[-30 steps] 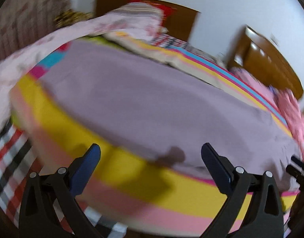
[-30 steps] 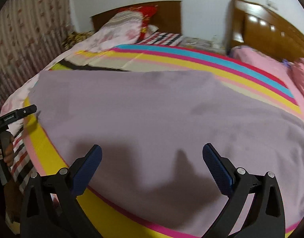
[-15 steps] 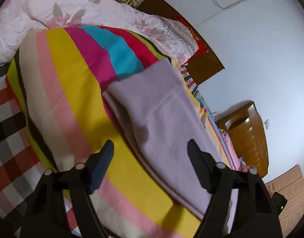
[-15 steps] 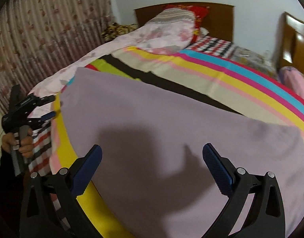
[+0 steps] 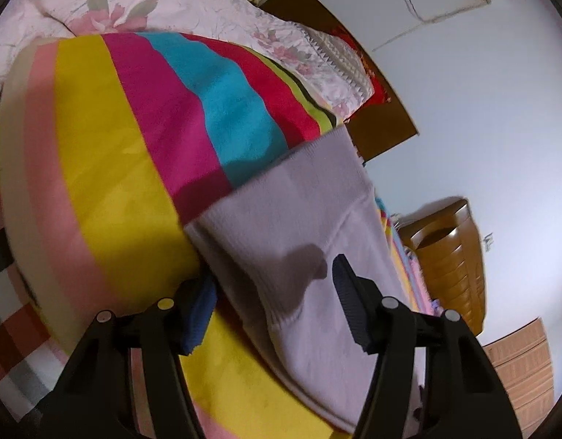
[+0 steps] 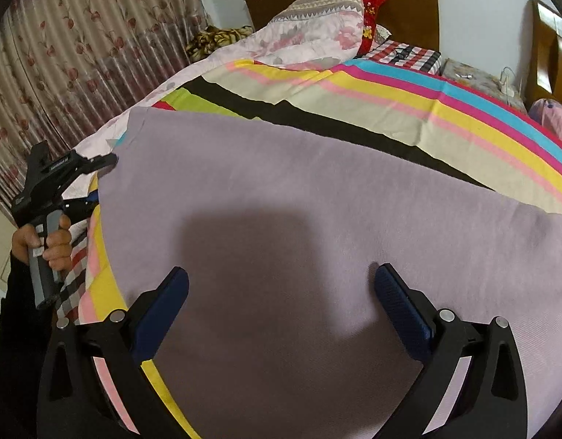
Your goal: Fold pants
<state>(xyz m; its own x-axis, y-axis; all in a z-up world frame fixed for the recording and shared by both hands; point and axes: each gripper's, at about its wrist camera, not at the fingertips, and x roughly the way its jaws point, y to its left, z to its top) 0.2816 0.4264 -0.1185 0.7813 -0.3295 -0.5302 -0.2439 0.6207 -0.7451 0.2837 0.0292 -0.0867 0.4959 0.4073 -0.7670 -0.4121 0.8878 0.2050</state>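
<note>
**Fold pants: early stage, first edge being taken**

The lilac pants (image 6: 317, 201) lay spread flat on the striped blanket (image 6: 427, 109) of the bed, near its front edge. In the right wrist view the garment covered most of the field as a single broad sheet; no fold across its length was visible, so the folding proper was judged not yet begun, or at most one lengthwise fold was in place, which the pictures could not settle.

The left tool (image 5: 273, 303) stood at one end of the pants. Its jaws were closing, with the ribbed end of the fabric (image 5: 281, 314) between them; one pad sat below the cloth edge and the other above it. The pads did not yet appear to press the cloth.

The right tool (image 6: 281, 292) hovered over the middle of the pants, jaws spread wide, holding nothing.

Remaining, by judgement: secure the end, carry it across to the opposite end, flatten, and repeat for a compact fold
</note>
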